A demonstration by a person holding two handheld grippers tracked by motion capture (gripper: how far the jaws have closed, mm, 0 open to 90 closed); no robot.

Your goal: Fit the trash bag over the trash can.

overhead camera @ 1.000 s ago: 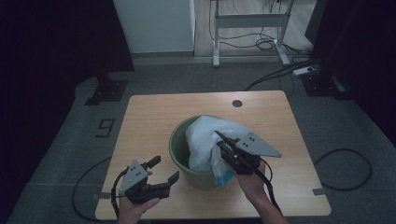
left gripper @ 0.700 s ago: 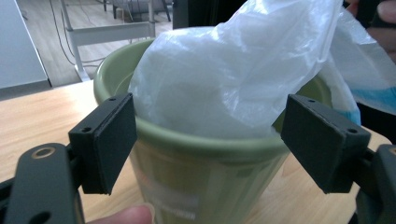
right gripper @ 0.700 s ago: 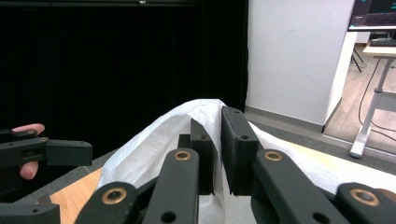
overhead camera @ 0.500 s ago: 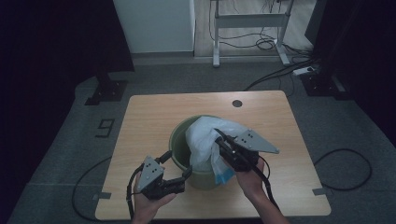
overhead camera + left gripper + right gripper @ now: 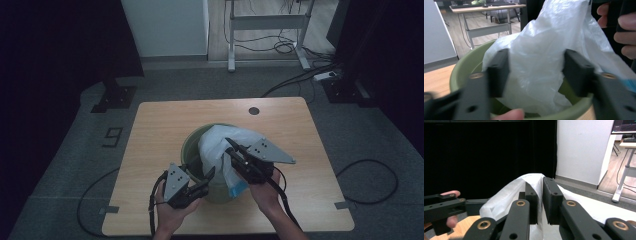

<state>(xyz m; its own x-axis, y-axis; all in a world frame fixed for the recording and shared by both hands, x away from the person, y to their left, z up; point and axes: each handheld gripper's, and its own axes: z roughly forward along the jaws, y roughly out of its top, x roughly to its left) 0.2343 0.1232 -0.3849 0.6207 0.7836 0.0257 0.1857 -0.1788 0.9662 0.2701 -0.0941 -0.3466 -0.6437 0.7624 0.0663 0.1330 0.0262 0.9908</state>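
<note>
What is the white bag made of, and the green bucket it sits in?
The white bag looks like thin plastic film: it is see-through in places, crinkled and faintly shiny where light hits it. The green bucket looks like moulded plastic with a smooth, matt finish and a rounded rim, though glazed-free ceramic cannot be ruled out from the look alone.
</note>
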